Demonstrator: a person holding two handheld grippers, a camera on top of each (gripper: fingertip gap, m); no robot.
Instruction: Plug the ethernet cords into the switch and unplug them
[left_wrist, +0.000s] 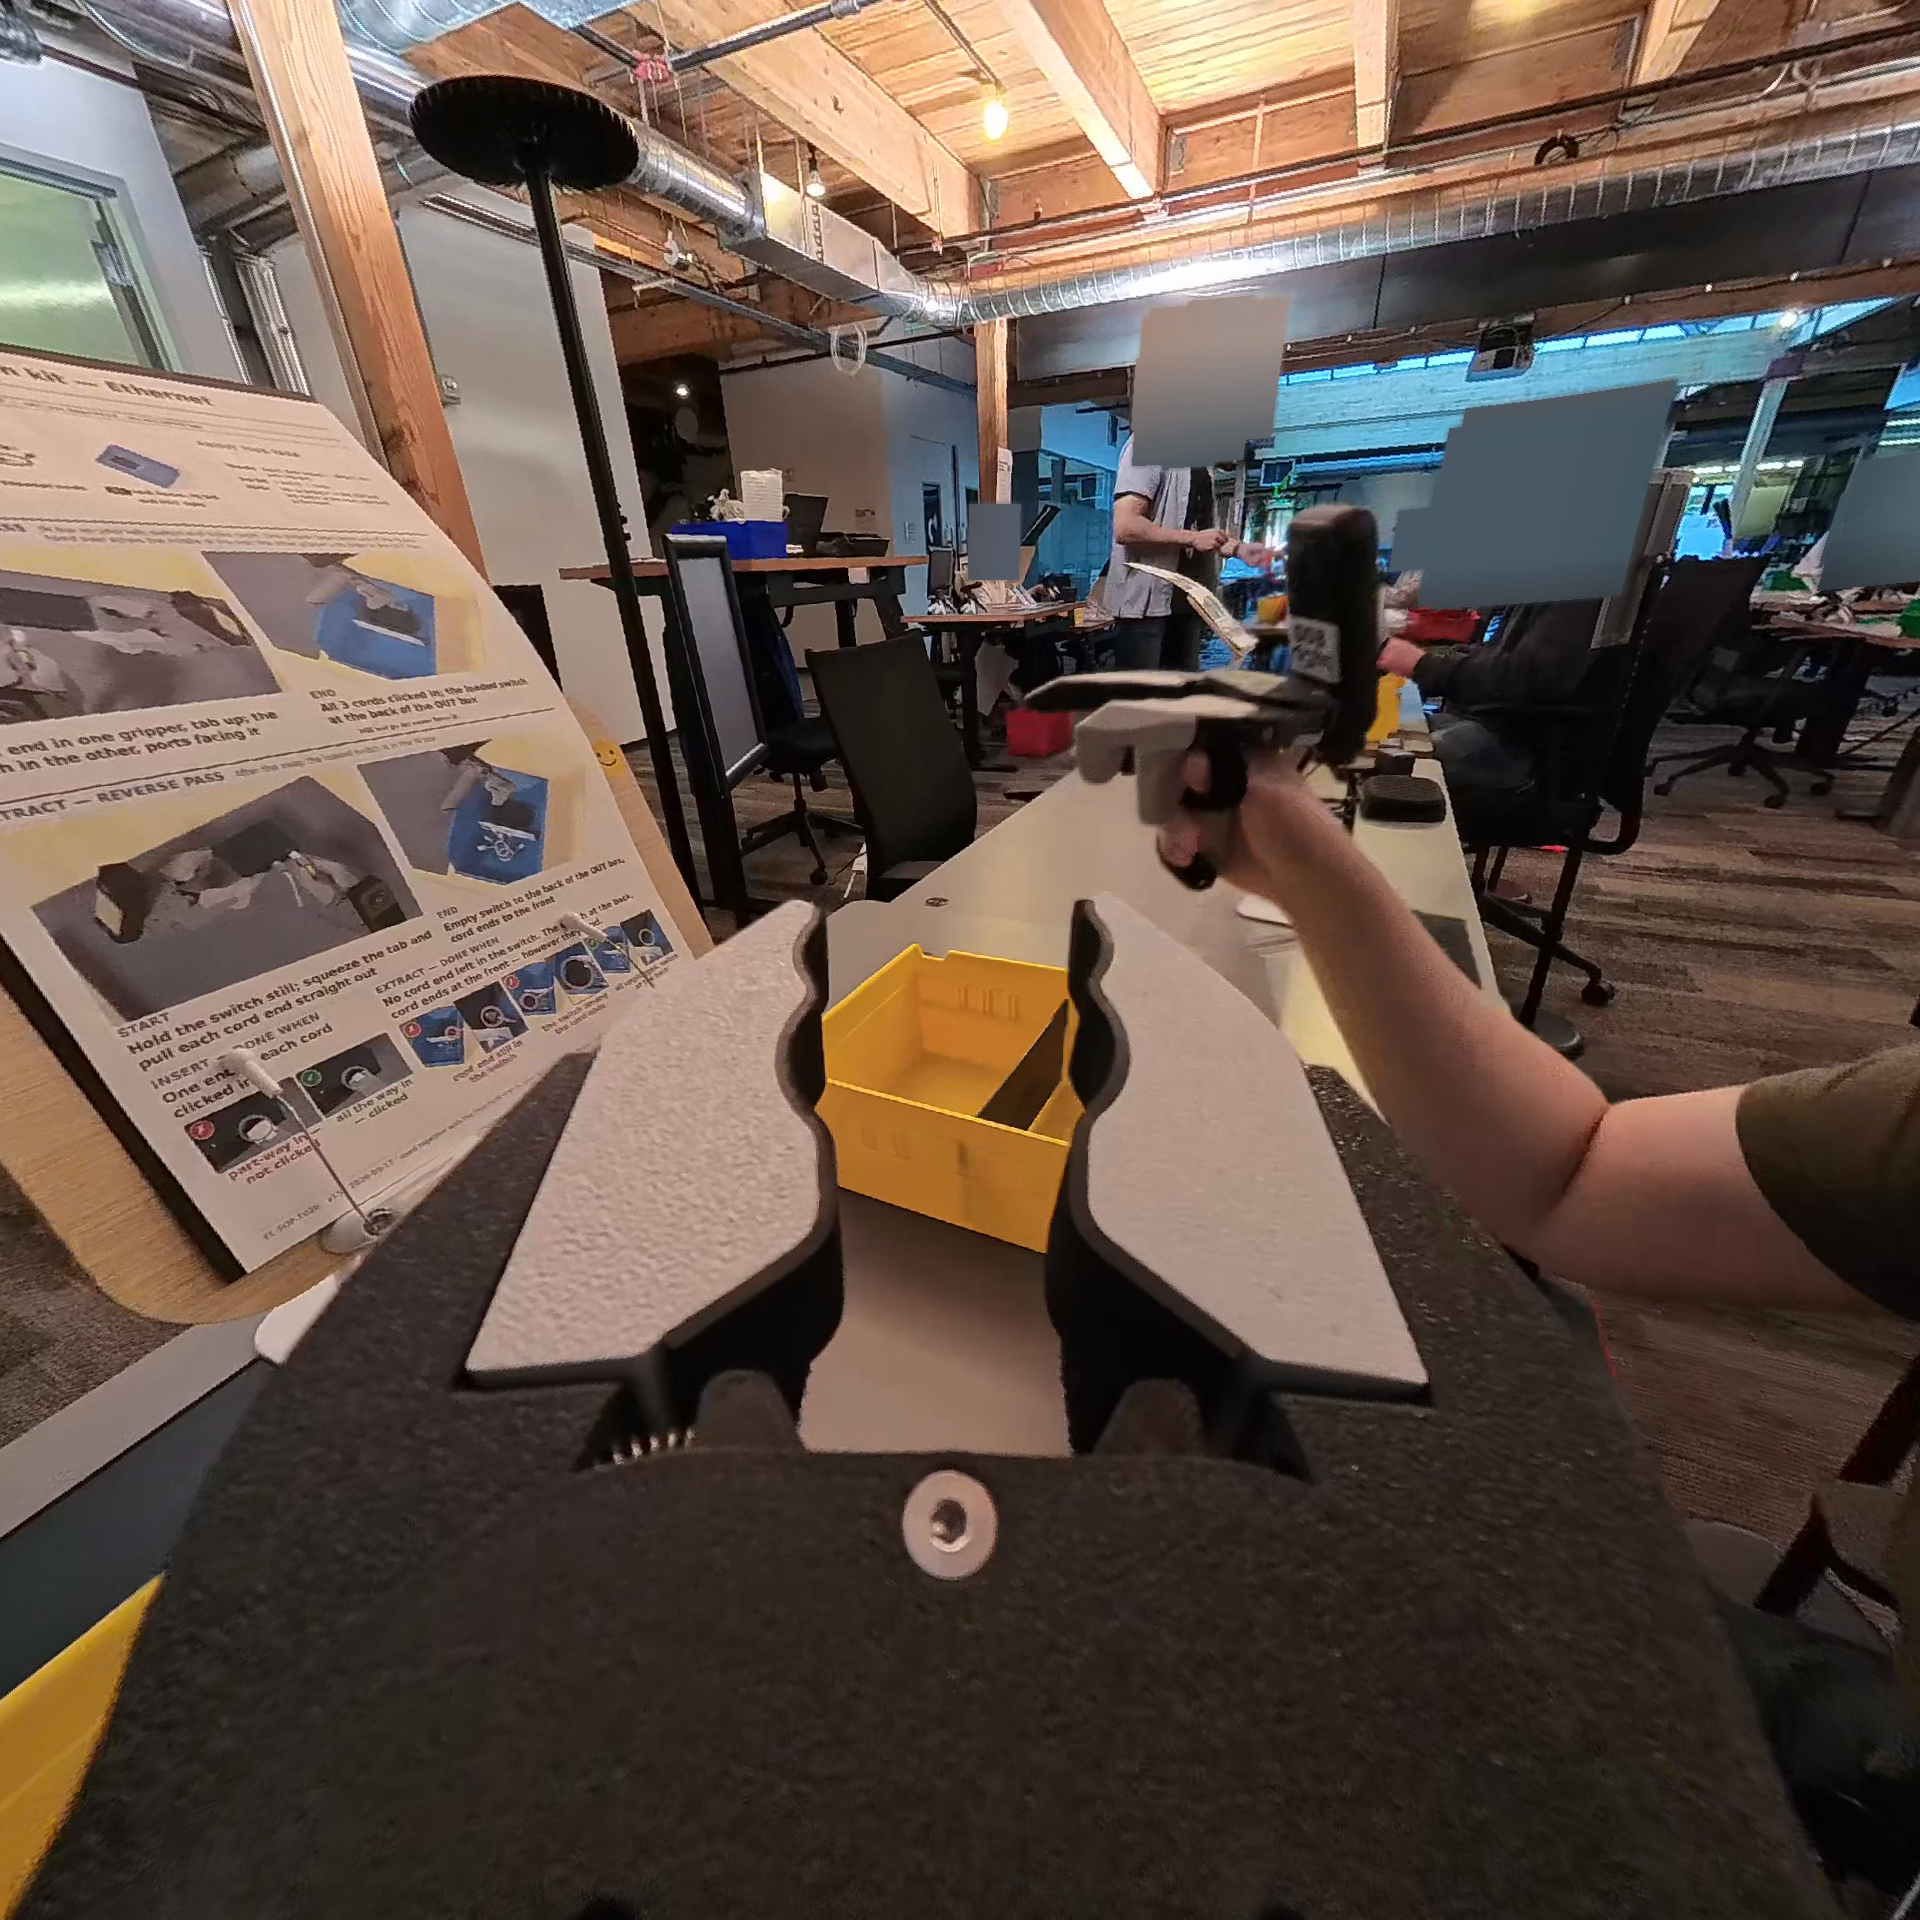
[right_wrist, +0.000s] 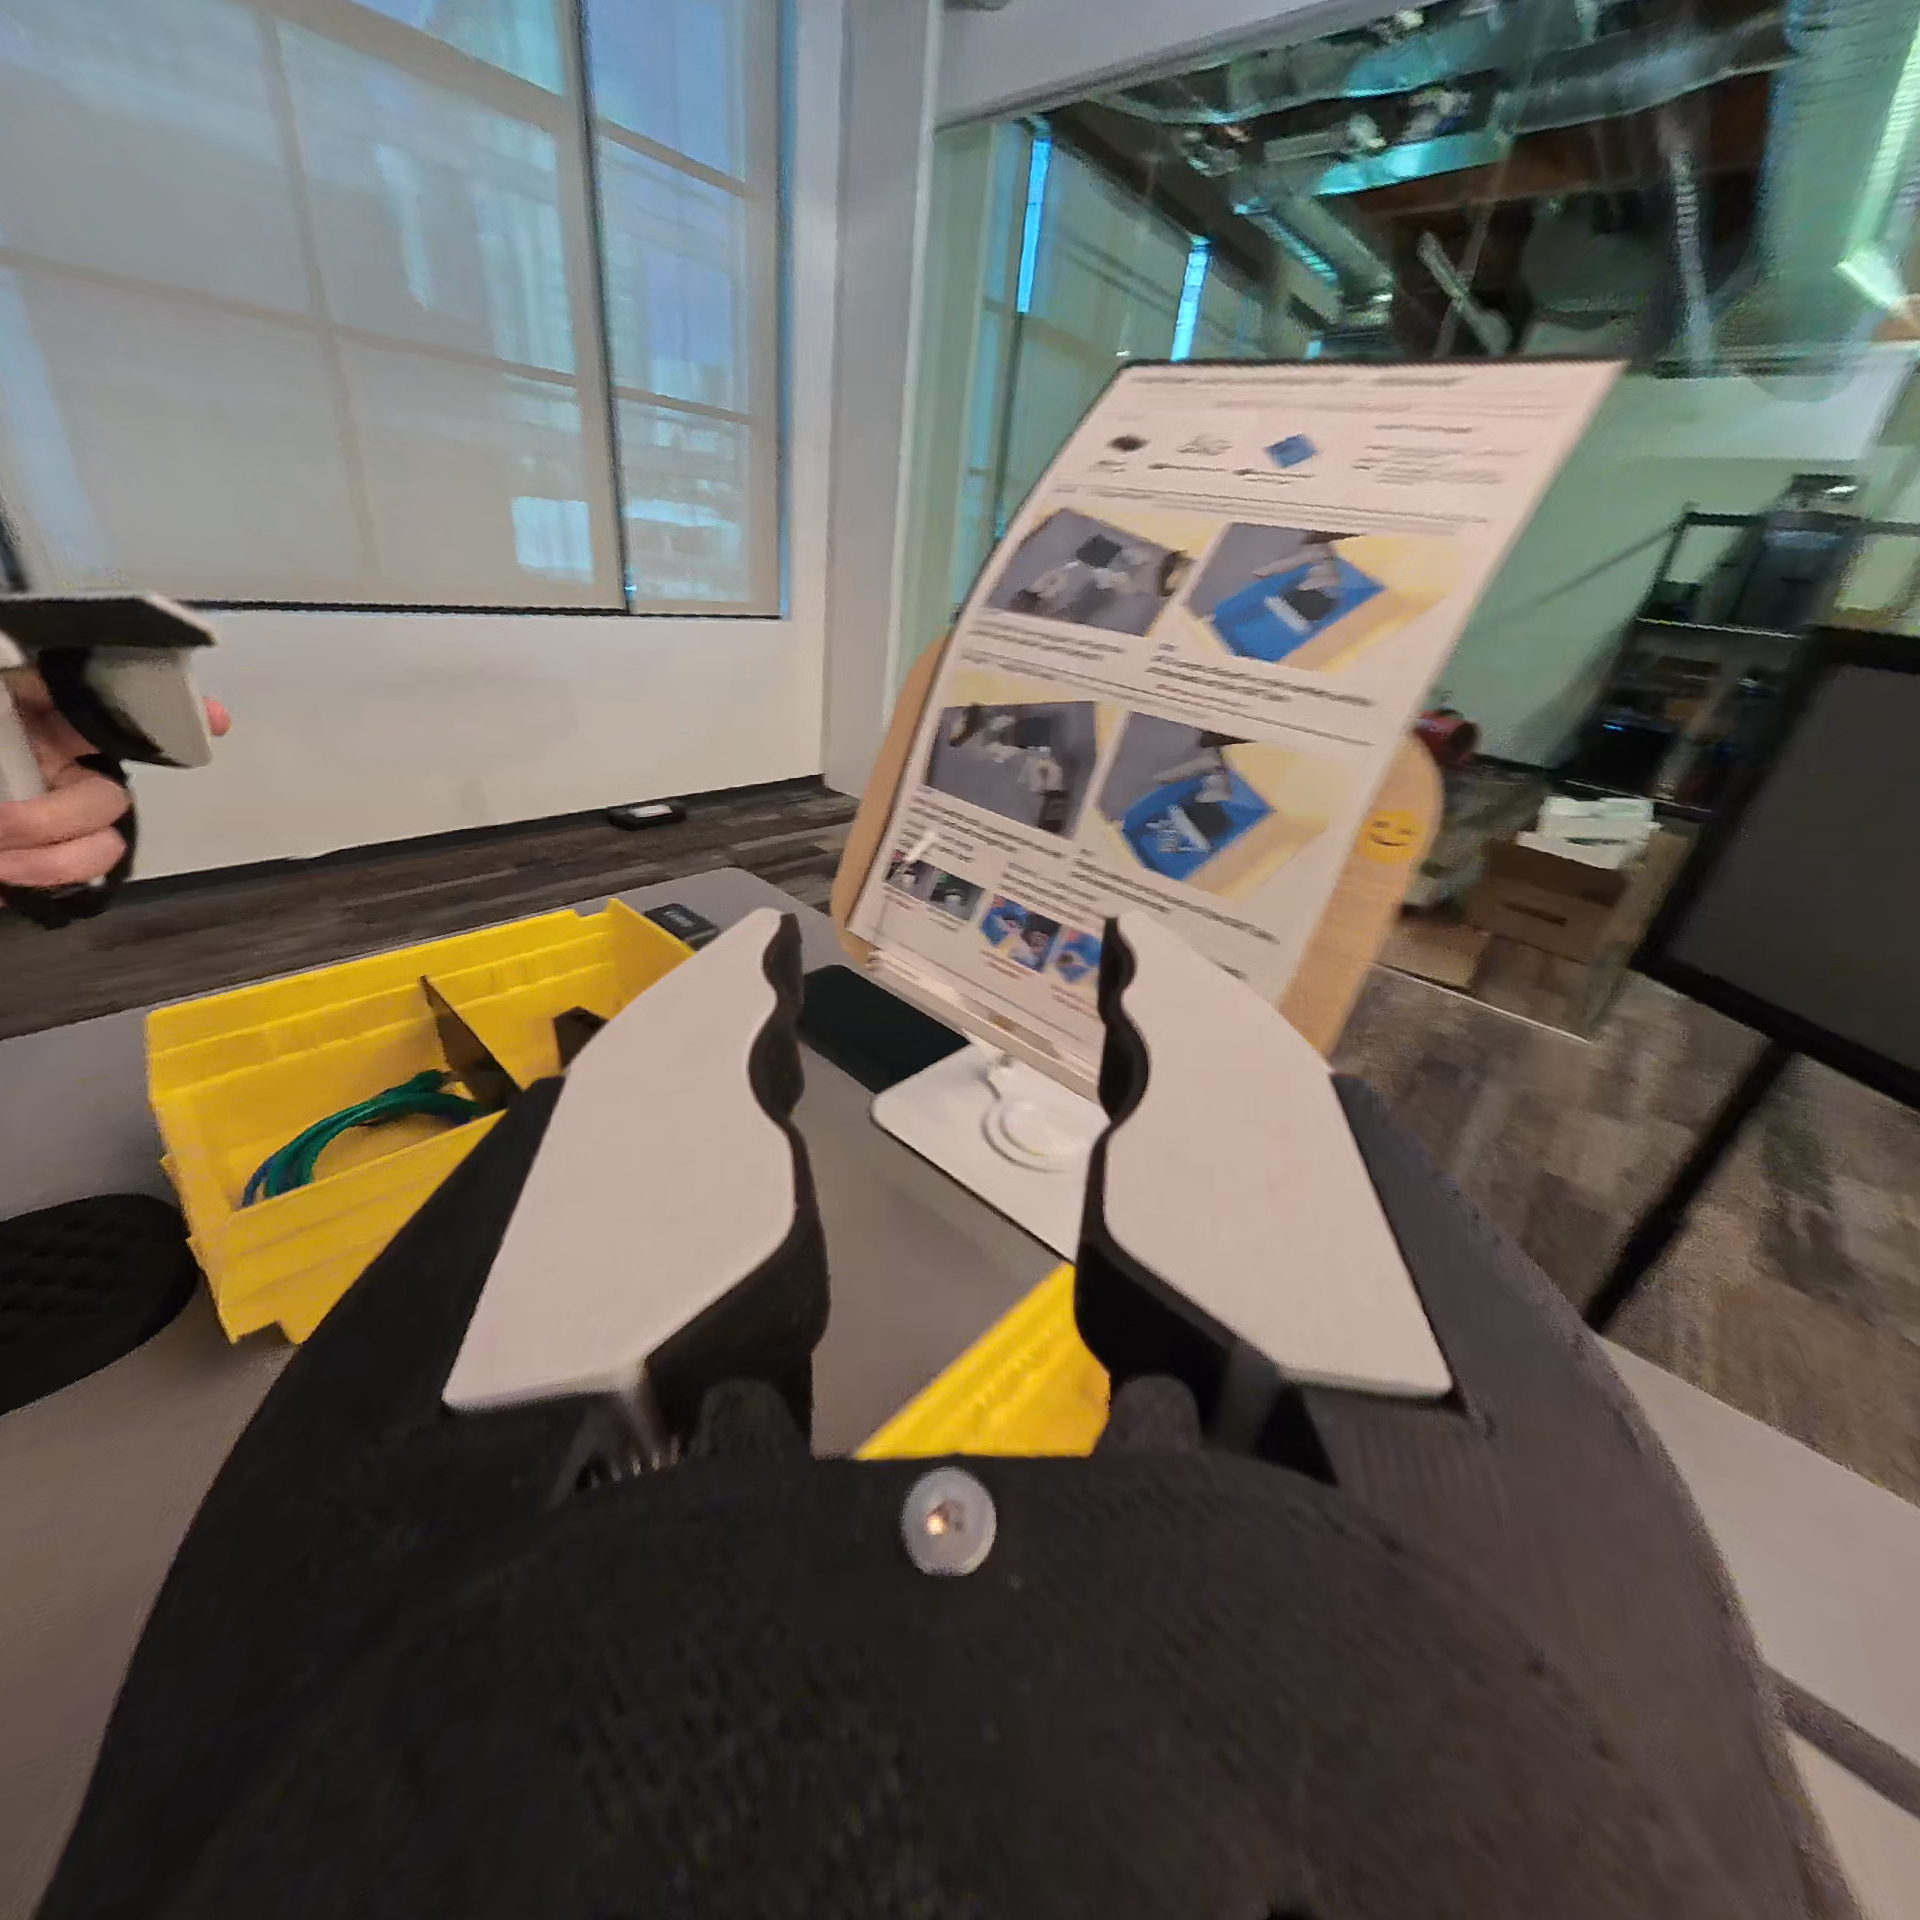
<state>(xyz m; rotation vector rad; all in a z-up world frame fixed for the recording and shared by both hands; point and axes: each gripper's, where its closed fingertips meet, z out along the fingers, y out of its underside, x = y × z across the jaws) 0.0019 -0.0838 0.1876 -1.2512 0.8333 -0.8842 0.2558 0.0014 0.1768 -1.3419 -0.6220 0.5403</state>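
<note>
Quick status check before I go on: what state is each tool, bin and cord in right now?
Left tool: open, empty, raised above the table.
Right tool: open, empty.
Yellow bin with divider: upright, visible compartments empty.
Second yellow bin: upright, holding cords.
Green ethernet cords: coiled in that bin, unplugged.
Instruction sheet: propped upright on its stand.

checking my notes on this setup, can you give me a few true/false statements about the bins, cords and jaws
1. Both grippers hold nothing. True: the left gripper and right gripper have open, empty jaws.
2. The green cords lie in a yellow bin. True.
3. The bin ahead of the left gripper is blue. False: it is yellow.
4. The instruction sheet lies flat on the table. False: it stands tilted on a stand.
</note>
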